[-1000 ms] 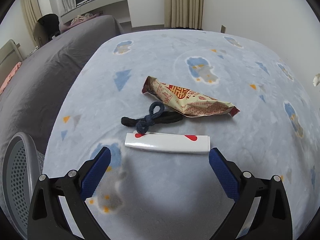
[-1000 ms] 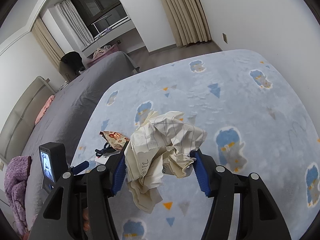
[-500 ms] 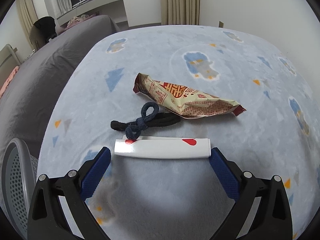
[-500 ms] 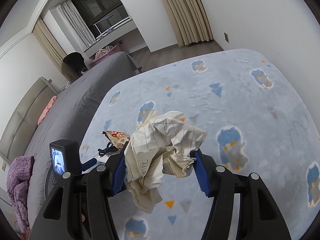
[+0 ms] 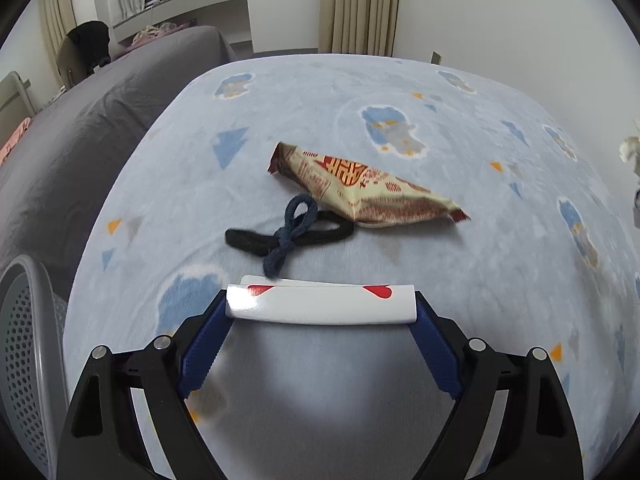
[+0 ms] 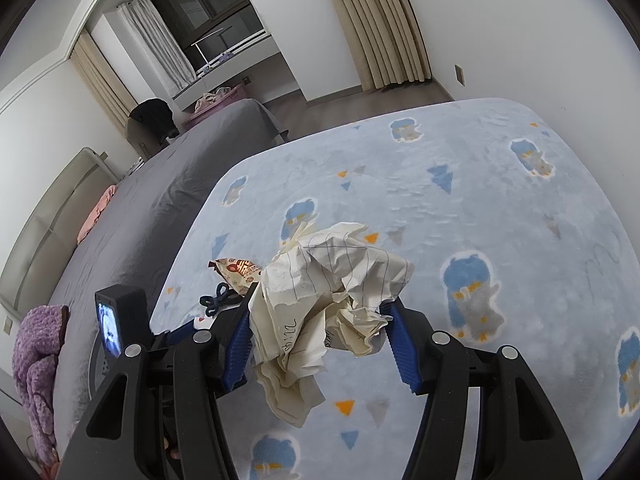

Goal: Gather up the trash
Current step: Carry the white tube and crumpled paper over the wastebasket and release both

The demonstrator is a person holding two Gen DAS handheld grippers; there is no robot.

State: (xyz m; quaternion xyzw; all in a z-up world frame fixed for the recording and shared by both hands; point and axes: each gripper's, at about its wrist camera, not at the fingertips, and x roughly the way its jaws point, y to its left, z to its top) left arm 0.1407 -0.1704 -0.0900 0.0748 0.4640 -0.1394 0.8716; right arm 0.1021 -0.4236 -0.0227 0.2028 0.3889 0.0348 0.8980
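Through my left wrist camera, my left claw (image 5: 322,322) sits at 6 o'clock, low over the blanket (image 5: 400,80) on the bed. Its jaws have just been closing, and the white wrapper with red hearts (image 5: 320,304) lies between them: both blue pads appear to touch its two ends, so I judge the wrapper clamped lengthwise, not yet lifted. Its long axis runs from 9 to 3 o'clock, straight across the jaw gap. Just beyond it, toward 12, lie a black hair band (image 5: 248,240) and a blue hair tie (image 5: 296,220) knotted over it, the tie's tail touching the wrapper's far edge. Further toward 1 o'clock lies a snack bag (image 5: 360,188), long axis running from 10 to 4 o'clock, one edge resting over the black band. A grey perforated bin (image 5: 24,340) shows at 8 o'clock, beside the bed.

Through my right wrist camera, my right claw (image 6: 320,340) is clenched on a crumpled sheet of lined paper (image 6: 332,300), held above the blanket, loose folds hanging toward 6 o'clock. At 9 o'clock I see the left claw's blue fingertip (image 6: 180,330) near the snack bag and hair ties.

By my reckoning, the paper is collected but not binned, the wrapper is just being taken, and the snack bag waits untouched.
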